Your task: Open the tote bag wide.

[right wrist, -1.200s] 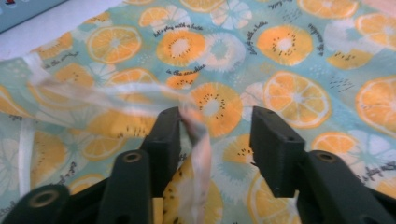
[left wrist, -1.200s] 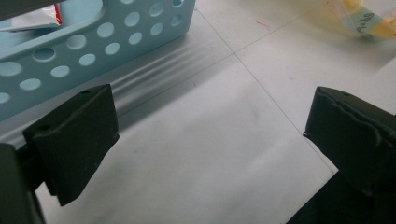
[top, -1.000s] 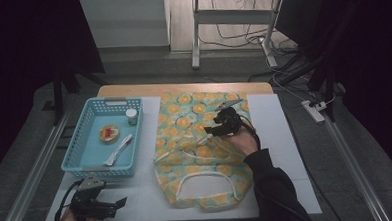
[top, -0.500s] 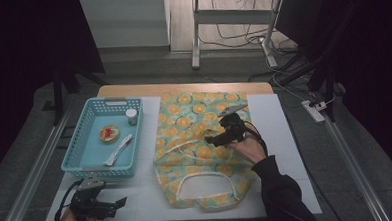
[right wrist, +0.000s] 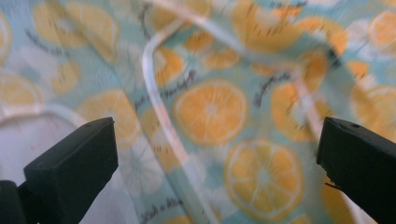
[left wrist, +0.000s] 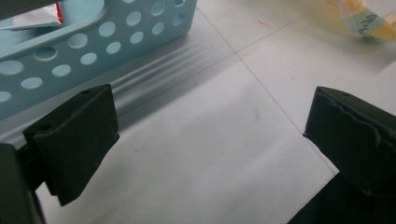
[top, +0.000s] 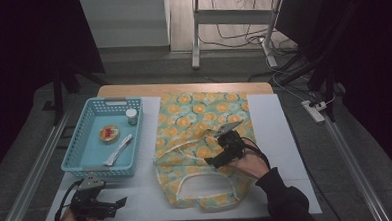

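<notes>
At the left of the high view, the left tool [top: 122,201] rests on the white mat of the tabletop [top: 148,202] just in front of the blue basket [top: 81,168], its jaws spread with nothing between them; the left gripper view shows bare mat and the basket's perforated wall close by. It can wait there, ready to pin fabric if the bag slides. In the basket lie a small round dish with something red [top: 109,133], a little jar [top: 131,116] and a white packet [top: 118,149], all apart from each other. In the middle lies the orange-print tote bag [top: 199,120], flat on the mat with its white-edged handle loop [top: 207,182] toward the person. The right tool [top: 211,162] hovers over the bag's middle, and its jaws have just been opening; they now stand wide, with no fabric between them. The work seems to be opening the bag for loading. For a good grasp, come down low beside the white strap [right wrist: 161,116], take one layer alone, and close firmly before lifting. The right gripper view is blurred, so whether that strap marks the bag's mouth is hard to say.
</notes>
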`<state>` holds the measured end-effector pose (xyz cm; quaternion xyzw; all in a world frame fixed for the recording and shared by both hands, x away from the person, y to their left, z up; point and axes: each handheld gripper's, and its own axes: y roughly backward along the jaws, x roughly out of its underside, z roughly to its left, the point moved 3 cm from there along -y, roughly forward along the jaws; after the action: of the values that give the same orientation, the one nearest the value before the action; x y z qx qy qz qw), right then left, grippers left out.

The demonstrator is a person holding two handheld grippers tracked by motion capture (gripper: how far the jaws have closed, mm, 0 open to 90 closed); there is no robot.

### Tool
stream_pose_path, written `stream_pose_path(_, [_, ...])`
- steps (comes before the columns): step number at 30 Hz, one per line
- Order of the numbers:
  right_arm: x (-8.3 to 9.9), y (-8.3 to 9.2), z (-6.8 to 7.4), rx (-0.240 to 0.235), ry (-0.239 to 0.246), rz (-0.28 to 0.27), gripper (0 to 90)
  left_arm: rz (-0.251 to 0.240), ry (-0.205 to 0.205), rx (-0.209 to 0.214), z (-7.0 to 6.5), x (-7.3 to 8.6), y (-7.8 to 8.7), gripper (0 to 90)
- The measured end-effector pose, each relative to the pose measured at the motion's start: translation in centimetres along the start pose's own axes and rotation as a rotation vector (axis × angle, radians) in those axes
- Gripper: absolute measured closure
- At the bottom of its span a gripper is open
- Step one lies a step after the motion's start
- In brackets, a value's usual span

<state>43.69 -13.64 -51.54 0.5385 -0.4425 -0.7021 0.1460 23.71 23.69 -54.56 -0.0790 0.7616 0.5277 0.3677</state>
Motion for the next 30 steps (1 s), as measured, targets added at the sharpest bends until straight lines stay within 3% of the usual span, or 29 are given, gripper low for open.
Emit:
stream_pose_path(9, [2.5,-2.0,-0.2,0.014,0.014,0.096,0.0,0.0,-0.002,0.001,0.0,0.0,0.0,3.1])
stream_pose_path(12, [2.8,-2.2,0.0,0.035,0.058,0.094,3.5,0.001,-0.002,0.001,0.0,0.0,0.0,3.1])
stream_pose_path(16, [2.7,-1.5,0.0,0.018,0.078,0.088,24.3,0.001,-0.004,0.0,0.0,0.0,0.0,3.2])
stream_pose_path(17, [2.7,-1.3,0.0,0.018,0.077,0.08,34.8,0.001,-0.004,-0.001,0.0,0.0,0.0,3.2])
stream_pose_path(21, [2.6,-1.2,0.1,0.019,0.078,0.088,43.2,0.004,-0.006,-0.002,0.0,0.0,0.0,3.2])
stream_pose_path(26, [2.4,-1.0,0.7,0.004,0.093,0.107,60.7,0.005,-0.007,-0.003,0.0,0.0,0.0,3.3])
stream_pose_path(28, [2.4,-1.0,0.8,-0.002,0.099,0.107,75.2,0.005,-0.007,-0.003,0.0,0.0,0.0,3.3])
stream_pose_path(30, [2.4,-1.0,0.9,-0.016,0.095,0.106,83.3,0.004,-0.006,-0.002,0.0,0.0,0.0,3.3])
